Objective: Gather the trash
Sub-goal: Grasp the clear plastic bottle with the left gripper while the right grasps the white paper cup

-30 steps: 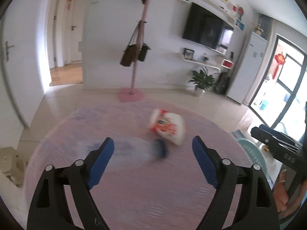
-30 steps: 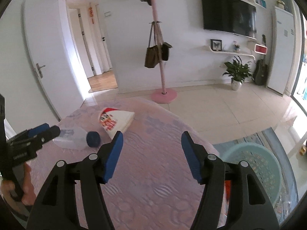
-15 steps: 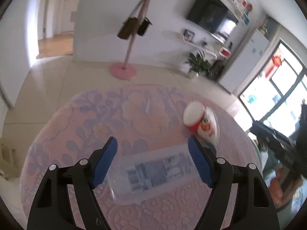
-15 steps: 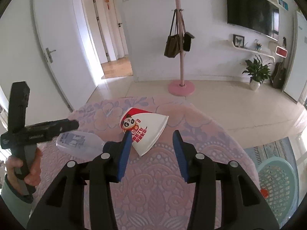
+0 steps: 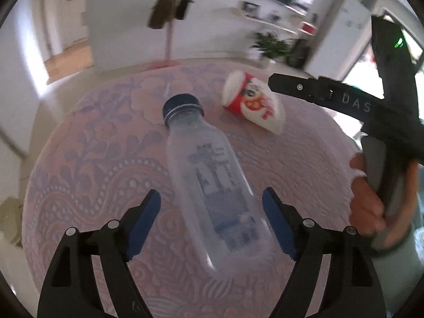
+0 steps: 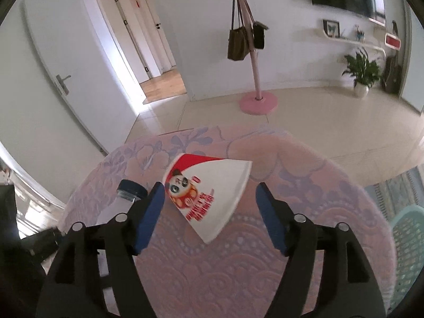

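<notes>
Both jaws gape wide: left straddling bottle (image 5: 212, 185), right straddling cup (image 6: 209, 193).

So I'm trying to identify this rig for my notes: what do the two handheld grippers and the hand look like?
Both the left gripper and right gripper are black plastic, with silver screws and blue pads inside each finger. Seen from the left wrist camera, the right gripper's body carries pale "DAS" lettering and a small green light. The bare hand shows a grey-green cuff.
</notes>
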The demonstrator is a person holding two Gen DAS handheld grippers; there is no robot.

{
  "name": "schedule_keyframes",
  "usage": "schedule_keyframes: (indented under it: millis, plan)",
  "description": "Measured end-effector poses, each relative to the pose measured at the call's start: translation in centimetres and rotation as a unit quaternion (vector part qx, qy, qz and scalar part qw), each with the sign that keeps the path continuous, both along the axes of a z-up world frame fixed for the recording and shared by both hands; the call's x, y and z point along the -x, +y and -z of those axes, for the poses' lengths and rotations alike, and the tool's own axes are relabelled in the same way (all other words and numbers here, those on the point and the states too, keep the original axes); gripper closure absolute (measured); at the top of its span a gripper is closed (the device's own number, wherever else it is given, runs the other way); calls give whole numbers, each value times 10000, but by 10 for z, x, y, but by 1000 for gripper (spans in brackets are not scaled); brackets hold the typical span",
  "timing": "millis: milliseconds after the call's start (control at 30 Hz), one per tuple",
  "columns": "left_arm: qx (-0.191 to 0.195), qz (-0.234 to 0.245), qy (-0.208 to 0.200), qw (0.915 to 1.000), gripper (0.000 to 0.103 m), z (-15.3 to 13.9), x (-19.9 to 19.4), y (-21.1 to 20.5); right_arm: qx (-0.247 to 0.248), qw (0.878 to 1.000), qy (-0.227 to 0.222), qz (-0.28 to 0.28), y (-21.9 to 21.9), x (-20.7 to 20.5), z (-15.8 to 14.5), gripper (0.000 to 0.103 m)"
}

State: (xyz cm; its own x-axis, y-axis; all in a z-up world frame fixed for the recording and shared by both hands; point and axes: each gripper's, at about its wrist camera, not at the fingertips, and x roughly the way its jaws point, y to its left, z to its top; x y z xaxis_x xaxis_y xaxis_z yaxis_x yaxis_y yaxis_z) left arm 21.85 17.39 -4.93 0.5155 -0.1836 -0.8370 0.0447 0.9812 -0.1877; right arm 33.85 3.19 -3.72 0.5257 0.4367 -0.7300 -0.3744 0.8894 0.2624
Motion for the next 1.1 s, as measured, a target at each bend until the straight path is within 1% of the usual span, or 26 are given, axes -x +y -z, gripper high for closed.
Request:
schedule_keyframes:
  millis: [67, 133, 167, 200, 233, 300, 367, 433, 500, 567, 600, 633, 733, 800, 900, 967, 1033, 1100]
  plan:
    - [-89, -306, 13, 9995, 25, 5, -10, -6, -48, 9999, 73, 97, 6, -5, 1, 29]
    - [2, -519, 72, 9986, 25, 9, -17, -7, -140, 9996, 192, 131, 10, -9, 3, 27]
    - [52, -602, 86, 9981, 28, 11, -19, -7, -194, 9994, 266, 134, 12, -11, 3, 27]
    - [130, -694, 95, 9975, 34, 13, -18, -5, -222, 9992, 310, 144, 14, -12, 4, 25]
    - [199, -762, 46, 9969, 35, 15, -16, -3, -228, 9991, 333, 158, 16, -14, 5, 22]
    - [248, -849, -94, 9960, 42, 13, -6, 1, -206, 9988, 376, 238, 20, -15, 7, 19]
    - [386, -1025, -179, 9938, 45, 13, 2, 9, -163, 9984, 414, 349, 24, -17, 10, 17]
    - [471, -1261, -325, 9904, 45, 14, 15, 17, -122, 9979, 459, 436, 28, -20, 15, 16]
    - [506, -1398, -486, 9877, 45, 17, 23, 18, -32, 9981, 305, 526, 34, -19, 16, 16]
    - [370, -1436, -714, 9864, 45, 18, 31, 14, 117, 9982, 160, 560, 41, -18, 17, 16]
    - [237, -1425, -848, 9859, 45, 19, 34, 9, 207, 9980, 100, 584, 44, -18, 18, 16]
    - [96, -1416, -889, 9859, 46, 18, 35, 4, 260, 9979, 48, 593, 46, -16, 20, 16]
    - [-198, -1354, -916, 9863, 46, 17, 34, -6, 440, 9967, -131, 674, 48, -15, 25, 16]
    - [-253, -1308, -846, 9875, 49, 19, 32, -10, 554, 9952, -145, 795, 47, -15, 28, 16]
    - [-184, -1316, -848, 9875, 49, 18, 31, -8, 413, 9951, -135, 892, 41, -15, 30, 16]
    - [-133, -1320, -850, 9875, 49, 17, 30, -5, 298, 9949, 8, 968, 34, -18, 33, 16]
    - [-112, -1314, -859, 9875, 49, 17, 36, -1, 8, 9942, 308, 1028, 22, -24, 40, 16]
    - [-80, -1309, -864, 9876, 49, 17, 36, 0, -236, 9940, 342, 1010, 15, -25, 39, 16]
